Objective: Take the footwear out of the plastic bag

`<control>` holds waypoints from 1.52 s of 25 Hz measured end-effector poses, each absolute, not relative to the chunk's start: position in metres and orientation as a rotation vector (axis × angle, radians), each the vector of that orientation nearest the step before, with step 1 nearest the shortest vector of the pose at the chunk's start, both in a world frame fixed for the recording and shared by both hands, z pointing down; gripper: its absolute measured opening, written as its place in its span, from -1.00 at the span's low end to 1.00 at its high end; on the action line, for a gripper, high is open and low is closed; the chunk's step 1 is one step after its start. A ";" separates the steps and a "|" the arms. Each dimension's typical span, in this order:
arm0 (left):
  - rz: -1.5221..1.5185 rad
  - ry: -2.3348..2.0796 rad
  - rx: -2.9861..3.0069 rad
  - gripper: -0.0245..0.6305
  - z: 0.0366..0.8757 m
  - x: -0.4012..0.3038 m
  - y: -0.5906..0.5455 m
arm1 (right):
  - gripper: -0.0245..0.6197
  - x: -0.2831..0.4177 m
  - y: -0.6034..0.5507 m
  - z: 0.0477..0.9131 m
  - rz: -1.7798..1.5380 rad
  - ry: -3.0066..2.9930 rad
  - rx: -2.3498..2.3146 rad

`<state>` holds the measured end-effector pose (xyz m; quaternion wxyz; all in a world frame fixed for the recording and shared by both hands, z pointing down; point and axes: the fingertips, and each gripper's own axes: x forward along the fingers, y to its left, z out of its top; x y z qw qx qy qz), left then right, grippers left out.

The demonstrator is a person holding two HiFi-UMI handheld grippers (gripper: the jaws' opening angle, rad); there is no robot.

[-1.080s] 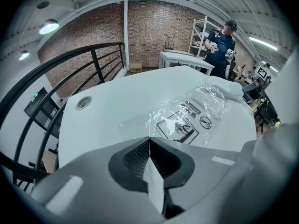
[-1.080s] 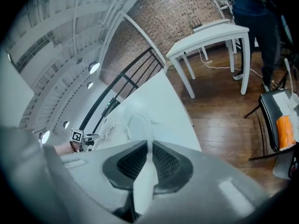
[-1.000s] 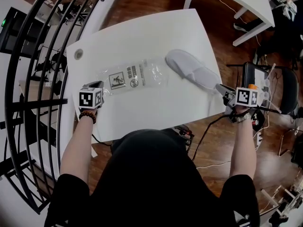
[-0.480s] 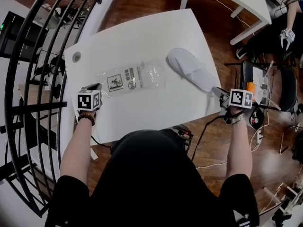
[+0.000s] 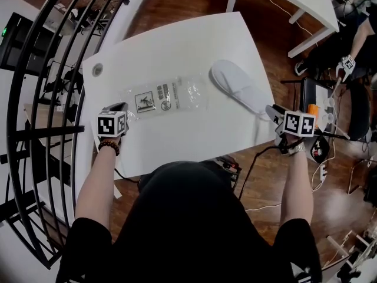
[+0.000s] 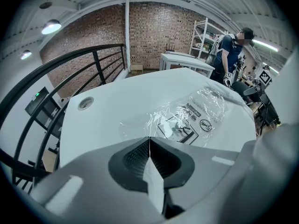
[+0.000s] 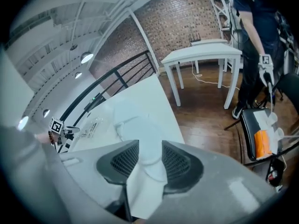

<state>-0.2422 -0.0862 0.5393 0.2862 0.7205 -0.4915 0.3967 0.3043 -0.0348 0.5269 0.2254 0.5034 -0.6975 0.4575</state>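
The white slipper (image 5: 238,87) lies bare on the table (image 5: 177,46), wholly clear of the plastic bag (image 5: 168,97), which looks flat and empty just at its 9 o'clock. The right hand-held gripper (image 5: 272,112) has just been opening its jaws. They stand apart with the slipper's heel between them, toe running toward 10 o'clock, so we judge the footwear released and the task all but done. The left hand-held gripper (image 5: 122,107), at the bag's 8 o'clock, is clamped on the bag's end.
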 end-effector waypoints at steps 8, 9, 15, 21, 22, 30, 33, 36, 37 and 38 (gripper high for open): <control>0.989 -1.378 1.998 -0.49 0.522 -0.241 -0.089 | -0.50 0.286 -0.041 0.500 1.067 -1.993 1.394; 0.976 -1.391 2.005 -0.46 0.519 -0.241 -0.089 | -0.50 0.282 -0.043 0.496 1.034 -2.009 1.387; 0.839 -1.437 2.051 -0.47 0.493 -0.236 -0.082 | -0.50 0.253 -0.048 0.479 0.932 -2.084 1.318; 0.787 -1.433 2.106 -0.66 0.466 -0.216 -0.067 | -0.74 0.213 -0.051 0.459 0.844 -2.198 1.277; 0.785 -1.427 2.120 -0.68 0.461 -0.212 -0.065 | -0.80 0.205 -0.050 0.455 0.824 -2.215 1.270; 0.735 -1.346 2.245 -0.80 0.433 -0.182 -0.048 | -0.95 0.144 -0.040 0.417 0.651 -2.344 1.242; 0.706 -1.281 2.330 -0.85 0.421 -0.166 -0.041 | -0.95 0.119 -0.029 0.404 0.578 -2.365 1.237; 0.673 -1.195 2.405 -0.87 0.411 -0.155 -0.025 | -0.95 0.090 -0.011 0.396 0.534 -2.365 1.233; 0.664 -1.163 2.432 -0.87 0.407 -0.151 -0.020 | -0.95 0.081 -0.005 0.393 0.520 -2.365 1.236; 0.656 -1.132 2.460 -0.87 0.402 -0.147 -0.015 | -0.95 0.072 0.001 0.390 0.502 -2.363 1.242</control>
